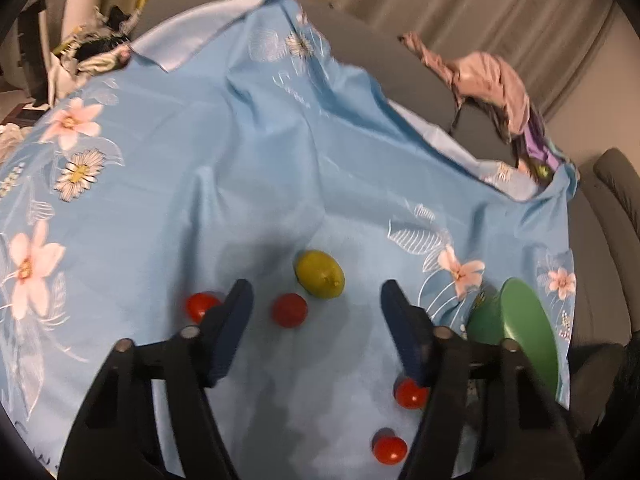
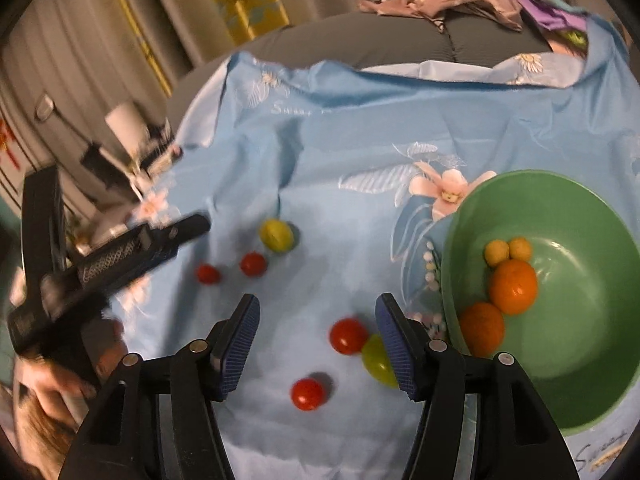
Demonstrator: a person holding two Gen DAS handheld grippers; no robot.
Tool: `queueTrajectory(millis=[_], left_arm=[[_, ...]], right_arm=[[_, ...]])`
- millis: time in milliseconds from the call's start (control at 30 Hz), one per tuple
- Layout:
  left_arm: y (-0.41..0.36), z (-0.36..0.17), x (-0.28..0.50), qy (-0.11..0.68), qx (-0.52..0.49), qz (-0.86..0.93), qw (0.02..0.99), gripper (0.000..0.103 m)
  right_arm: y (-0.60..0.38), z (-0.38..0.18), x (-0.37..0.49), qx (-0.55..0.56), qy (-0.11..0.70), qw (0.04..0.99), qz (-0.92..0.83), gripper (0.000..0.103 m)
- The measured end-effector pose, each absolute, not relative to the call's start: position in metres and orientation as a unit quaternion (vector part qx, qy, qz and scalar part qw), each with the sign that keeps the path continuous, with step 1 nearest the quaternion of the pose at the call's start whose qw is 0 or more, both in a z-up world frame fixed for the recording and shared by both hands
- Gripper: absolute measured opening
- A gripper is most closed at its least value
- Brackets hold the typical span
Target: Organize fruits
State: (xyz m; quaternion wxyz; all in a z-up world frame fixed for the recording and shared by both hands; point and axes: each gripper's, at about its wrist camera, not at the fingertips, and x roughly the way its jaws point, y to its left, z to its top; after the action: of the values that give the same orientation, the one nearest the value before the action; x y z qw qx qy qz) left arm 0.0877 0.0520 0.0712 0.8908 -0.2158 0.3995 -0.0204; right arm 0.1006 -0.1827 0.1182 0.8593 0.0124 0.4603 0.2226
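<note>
Both tools are spread wide and hold nothing: left tool point(image 1: 316, 300) over a red tomato point(image 1: 289, 310) and yellow-green fruit point(image 1: 320, 274), right tool point(image 2: 316, 316) near another tomato point(image 2: 348, 336). Beside it, a green bowl point(image 2: 600, 380) holds two oranges point(image 2: 513, 287) on the blue floral cloth point(image 2: 340, 152).

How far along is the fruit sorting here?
Partly done. The green bowl already holds two oranges and two small yellow fruits. Nothing is in hand: the left gripper and right gripper are open and empty. Four red tomatoes and two yellow-green fruits remain on the cloth.
</note>
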Motion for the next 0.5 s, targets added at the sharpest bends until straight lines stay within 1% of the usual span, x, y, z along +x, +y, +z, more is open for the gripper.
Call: queueTrajectory(millis=[67,233,367,500], left_arm=[[0.048,0.063,0.100,0.421,-0.207,-0.030,0.883,0.053],[0.049,0.047,0.130,0.458,-0.214,-0.041,0.862,0.053],[0.049,0.048,0.150,0.457,-0.232,-0.050,0.857,0.052],[0.048,0.040,0.164,0.471,-0.211,-0.032,0.856,0.052]], right_arm=[[-0.180,0.103,0.096,-0.007,0.474,0.857,0.203,0.061],[-0.170,0.086,0.098,-0.076,0.482,0.861,0.147,0.061],[-0.165,0.083,0.101,-0.098,0.484,0.859,0.133,0.061],[-0.160,0.077,0.099,-0.126,0.483,0.858,0.117,0.061]])
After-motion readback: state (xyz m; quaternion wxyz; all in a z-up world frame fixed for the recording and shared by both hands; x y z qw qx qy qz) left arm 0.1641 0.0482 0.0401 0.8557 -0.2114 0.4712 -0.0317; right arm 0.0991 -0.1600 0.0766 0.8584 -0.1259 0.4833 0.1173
